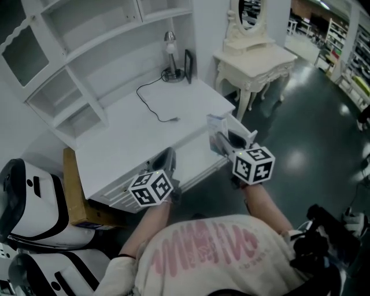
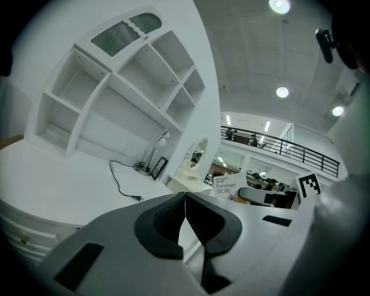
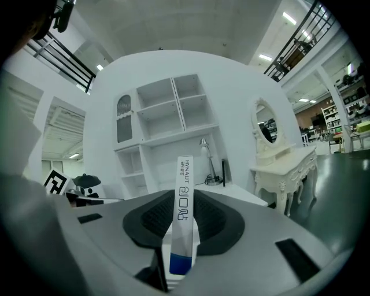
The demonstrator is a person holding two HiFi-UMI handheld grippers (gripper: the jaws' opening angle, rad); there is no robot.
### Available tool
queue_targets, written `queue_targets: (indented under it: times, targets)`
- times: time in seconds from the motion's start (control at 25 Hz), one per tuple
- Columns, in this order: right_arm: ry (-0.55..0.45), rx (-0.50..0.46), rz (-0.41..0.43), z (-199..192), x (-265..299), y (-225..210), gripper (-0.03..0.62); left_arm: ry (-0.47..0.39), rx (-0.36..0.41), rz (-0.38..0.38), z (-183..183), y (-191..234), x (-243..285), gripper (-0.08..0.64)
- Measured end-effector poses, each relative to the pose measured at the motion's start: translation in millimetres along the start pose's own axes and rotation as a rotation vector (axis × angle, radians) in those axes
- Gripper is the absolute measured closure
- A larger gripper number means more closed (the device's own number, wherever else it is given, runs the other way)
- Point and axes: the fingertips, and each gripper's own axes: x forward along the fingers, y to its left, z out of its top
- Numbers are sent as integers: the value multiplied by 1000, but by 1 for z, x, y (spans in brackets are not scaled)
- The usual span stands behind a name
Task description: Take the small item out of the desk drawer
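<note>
Brown carton (image 1: 74, 191) at far left, against the end of the desk (image 1: 133, 130). Below it stands black-and-white equipment (image 1: 29, 202), kind unclear.

The desk is white. A white shelf unit (image 1: 87, 63) with open compartments rises from its back. A black cable (image 1: 151, 99) loops across the desktop, its plug lying free near the middle. It runs back to a lamp (image 1: 170, 55) at the rear right corner. A dark frame (image 1: 188, 66) stands upright just beside the lamp base.

Left gripper (image 1: 167, 154): at the desk's front edge, pointing over the desktop. In the left gripper view (image 2: 185, 199) the jaws meet at the tips, with nothing between them.

Right gripper (image 1: 226, 137): near the desk's right front corner. In the right gripper view (image 3: 184, 228) the jaws stand partly closed, both pads pressing on a narrow box (image 3: 184, 214). The box stands upright between them, blue end toward the gripper body. In the head view the box (image 1: 215, 124) is over the desktop's right edge, out of the drawer. Whether it touches the desktop cannot be told.

Right of the desk: a cream dressing table (image 1: 254, 62) with an oval mirror (image 1: 250, 16), on a dark glossy floor (image 1: 300, 133).

Bottom centre: the person's pale shirt (image 1: 202, 254) with pink print.
</note>
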Motion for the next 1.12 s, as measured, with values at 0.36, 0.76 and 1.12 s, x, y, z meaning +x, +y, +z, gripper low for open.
queue_targets:
  times: [0.36,0.76,1.12]
  targets:
    - [31,36,0,-15,2,-10,489,7,-3,17,-4,4,-1,531]
    - [59,37,15,-24,19,-15,489,13,-19,36,-9,14,8,531]
    - [78,53,17,-29,31,-24,489,19,-20,37,-9,18,19,531]
